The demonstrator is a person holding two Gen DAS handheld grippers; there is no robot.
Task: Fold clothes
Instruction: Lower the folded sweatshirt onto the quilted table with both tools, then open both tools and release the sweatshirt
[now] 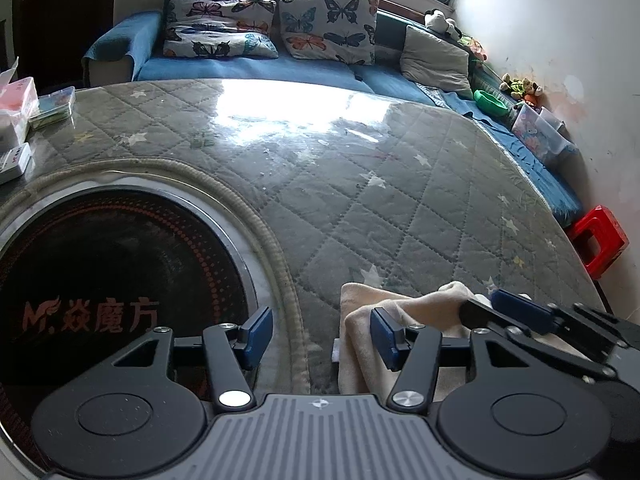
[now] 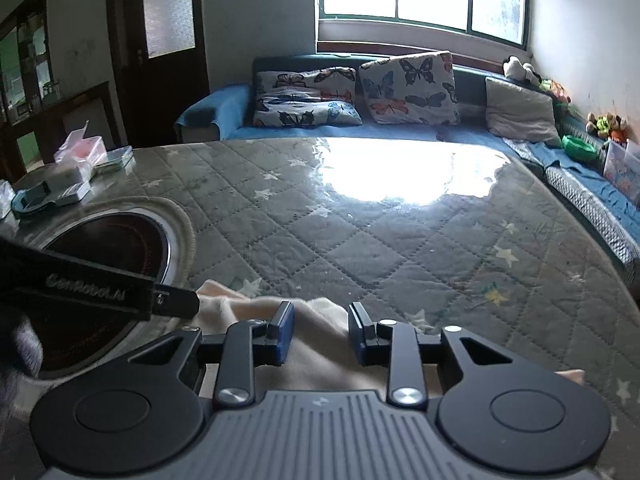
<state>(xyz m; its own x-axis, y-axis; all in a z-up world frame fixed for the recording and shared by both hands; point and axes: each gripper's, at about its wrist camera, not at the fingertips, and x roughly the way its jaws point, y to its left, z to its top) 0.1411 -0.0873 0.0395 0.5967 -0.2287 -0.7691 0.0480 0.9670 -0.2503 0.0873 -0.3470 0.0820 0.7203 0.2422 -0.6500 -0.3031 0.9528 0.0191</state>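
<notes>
The left gripper [image 1: 322,338] has its two blue-padded fingers spread wide apart and holds nothing; its right finger [image 1: 385,336] lies against a raised fold of the cream cloth [image 1: 404,312], while its left finger sits over the braided rim of the round black cooktop [image 1: 112,280] set into the table. The right gripper [image 2: 320,334] has its fingers apart too, though with a narrower gap, and they straddle a ridge of the same cloth; whether the pads press it cannot be told.

One cream cloth [image 2: 316,360] shows, bunched at the near edge of the table [image 1: 360,168], just right of the cooktop and under both grippers. The table carries a grey quilted cover with pale stars under a glossy clear sheet.

At the far left of the table sits a small cluster of boxes [image 2: 76,168]. Beyond the far edge runs a blue sofa [image 2: 400,132] with two butterfly cushions [image 2: 408,88] and one grey cushion [image 2: 520,110]. One red stool [image 1: 598,240] stands at the right.
</notes>
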